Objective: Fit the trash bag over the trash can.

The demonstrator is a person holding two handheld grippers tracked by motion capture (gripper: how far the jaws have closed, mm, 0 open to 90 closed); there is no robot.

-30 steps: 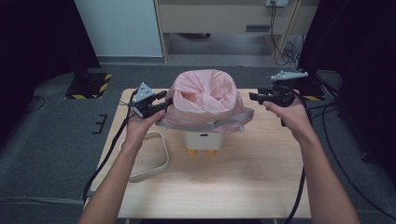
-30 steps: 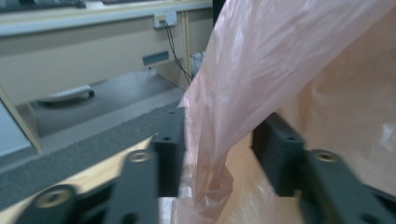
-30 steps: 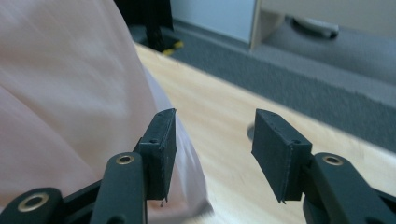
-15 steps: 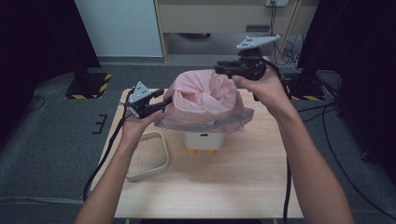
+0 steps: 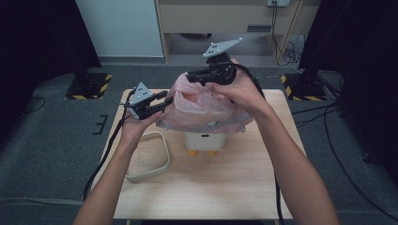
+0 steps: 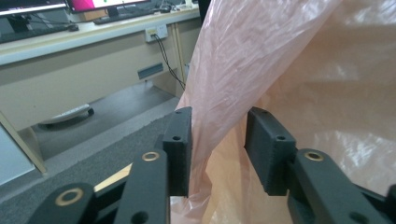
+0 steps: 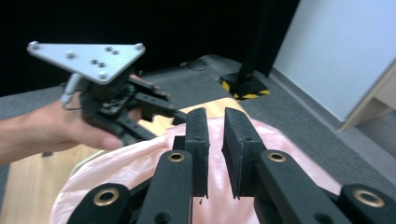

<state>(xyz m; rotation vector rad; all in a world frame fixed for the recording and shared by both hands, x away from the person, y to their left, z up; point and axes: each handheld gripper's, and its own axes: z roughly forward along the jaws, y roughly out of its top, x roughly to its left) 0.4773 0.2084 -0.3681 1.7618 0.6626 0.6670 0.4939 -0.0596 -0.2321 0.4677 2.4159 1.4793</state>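
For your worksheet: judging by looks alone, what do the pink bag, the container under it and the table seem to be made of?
Pink bag: thin plastic film, translucent, crinkled and glossy. Container: probably moulded plastic, smooth matt white. Table: wood or wood-look board, pale with visible grain; which one cannot be told.

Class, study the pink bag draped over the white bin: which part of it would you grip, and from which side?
Grip the loose rim of the pink bag, from outside and pinching sideways. The film there stands free of the white bin in thin folds, as the fold between the left gripper's open jaws shows. The far edge under the right gripper looks equally loose.
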